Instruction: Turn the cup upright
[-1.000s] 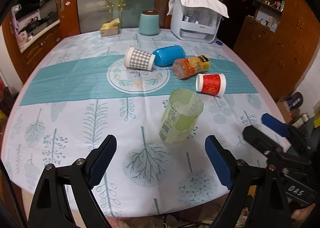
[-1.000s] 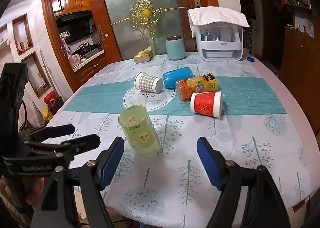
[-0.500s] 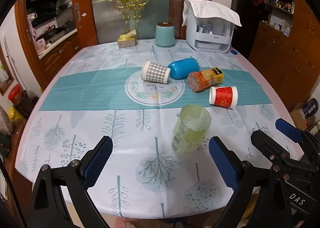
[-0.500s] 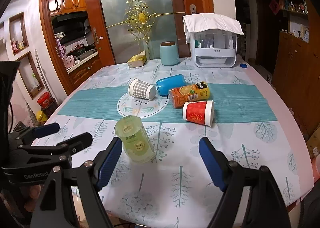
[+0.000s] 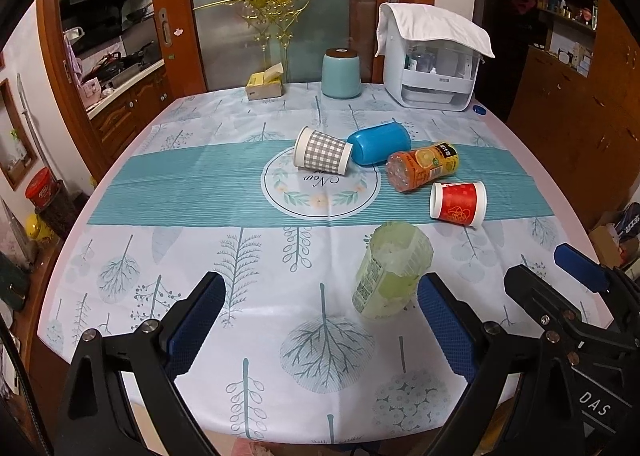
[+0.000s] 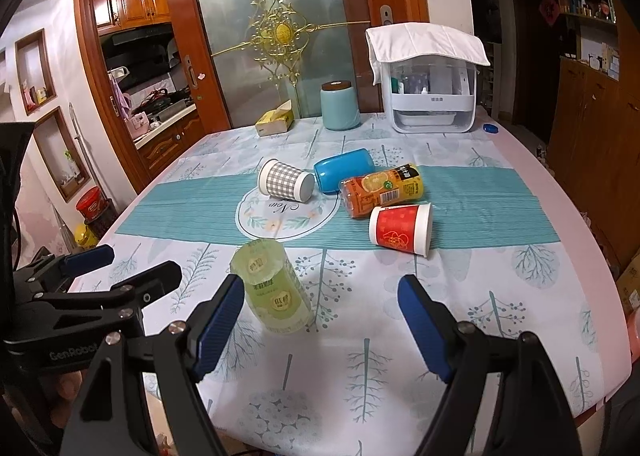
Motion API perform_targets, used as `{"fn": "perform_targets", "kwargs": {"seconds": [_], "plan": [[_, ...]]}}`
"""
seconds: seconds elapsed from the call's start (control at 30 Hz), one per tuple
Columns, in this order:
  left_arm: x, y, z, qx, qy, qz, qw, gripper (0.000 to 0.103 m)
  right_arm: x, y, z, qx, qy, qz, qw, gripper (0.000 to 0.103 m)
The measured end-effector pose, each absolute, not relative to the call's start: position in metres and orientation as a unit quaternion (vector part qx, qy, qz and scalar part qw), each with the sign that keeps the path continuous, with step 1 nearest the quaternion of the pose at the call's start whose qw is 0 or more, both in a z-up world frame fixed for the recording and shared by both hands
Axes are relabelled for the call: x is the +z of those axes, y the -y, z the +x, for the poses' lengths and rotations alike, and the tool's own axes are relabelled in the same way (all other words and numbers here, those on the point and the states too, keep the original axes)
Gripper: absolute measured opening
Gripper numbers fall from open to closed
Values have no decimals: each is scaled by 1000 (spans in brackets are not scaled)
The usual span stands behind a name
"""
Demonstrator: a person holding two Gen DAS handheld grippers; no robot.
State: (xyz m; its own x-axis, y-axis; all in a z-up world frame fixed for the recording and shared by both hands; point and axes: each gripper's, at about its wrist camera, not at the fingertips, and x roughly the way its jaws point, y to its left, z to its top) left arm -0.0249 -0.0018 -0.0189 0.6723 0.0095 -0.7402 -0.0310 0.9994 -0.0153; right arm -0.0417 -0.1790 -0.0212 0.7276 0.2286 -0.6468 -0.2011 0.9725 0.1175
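Note:
Several cups lie on their sides on the table. A pale green cup [image 5: 390,272] [image 6: 274,290] lies nearest me. A red cup [image 5: 458,202] [image 6: 400,230], a grey checked cup [image 5: 322,152] [image 6: 285,180], a blue cup [image 5: 380,142] [image 6: 344,169] and an orange bottle [image 5: 422,164] [image 6: 382,188] lie around the round print at mid-table. My left gripper [image 5: 320,326] is open and empty, short of the green cup. My right gripper [image 6: 320,330] is open and empty, the green cup just beyond its left finger.
At the table's far edge stand a teal jar [image 5: 341,72], a yellow tissue box [image 5: 265,83] and a white cloth-covered organiser [image 5: 434,68]. A small blue cap [image 5: 479,109] lies beside the organiser. Wooden cabinets stand to the right, a kitchen doorway to the left.
Both grippers have pulled back and risen a little from the table, so the cups look farther away. The jaws stayed open. The cups have not moved.

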Motion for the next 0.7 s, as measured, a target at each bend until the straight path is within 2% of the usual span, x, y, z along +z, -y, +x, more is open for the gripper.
{"fn": "perform_targets", "kwargs": {"seconds": [0.7], "plan": [[-24,2,-20,20,-409,-13,912,96,-28,175,-33,119,-363,24,924,80]]}}
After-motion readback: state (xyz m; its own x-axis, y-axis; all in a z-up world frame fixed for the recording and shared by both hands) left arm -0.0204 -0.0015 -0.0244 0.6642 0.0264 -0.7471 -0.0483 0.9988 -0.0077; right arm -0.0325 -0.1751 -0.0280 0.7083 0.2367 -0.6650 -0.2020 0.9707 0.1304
